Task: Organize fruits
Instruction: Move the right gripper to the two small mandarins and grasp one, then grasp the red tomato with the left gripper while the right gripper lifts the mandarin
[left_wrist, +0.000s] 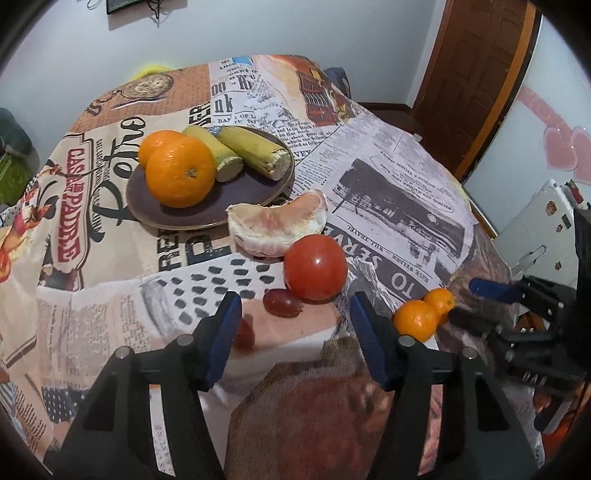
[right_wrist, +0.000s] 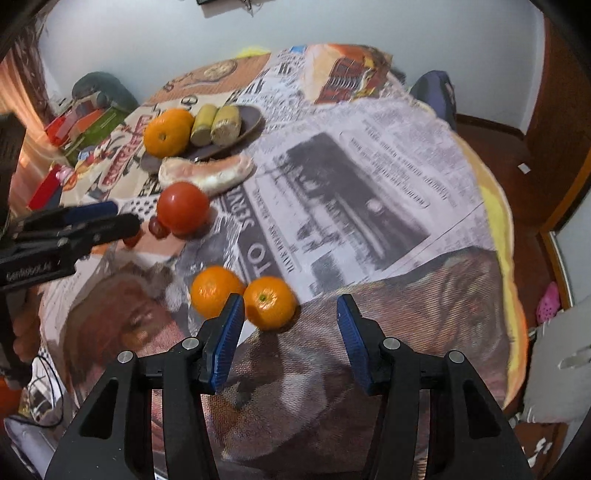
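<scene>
A dark plate (left_wrist: 255, 190) holds two oranges (left_wrist: 180, 176) and two banana pieces (left_wrist: 255, 152). A peeled pomelo wedge (left_wrist: 275, 227) lies at its near rim. A red tomato (left_wrist: 315, 267) and a red grape (left_wrist: 282, 302) lie just ahead of my open, empty left gripper (left_wrist: 293, 312). A second grape (left_wrist: 244, 334) sits by its left finger. Two small mandarins (right_wrist: 269, 302) (right_wrist: 213, 291) lie just ahead of my open, empty right gripper (right_wrist: 290, 310). The plate also shows in the right wrist view (right_wrist: 247, 129), as does the tomato (right_wrist: 183, 208).
The table has a newspaper-print cloth (left_wrist: 388, 192). A wooden door (left_wrist: 476, 74) stands at the back right. Toys and boxes (right_wrist: 85, 125) lie beyond the table's left edge. A grey cushion (right_wrist: 557, 369) sits at the right edge.
</scene>
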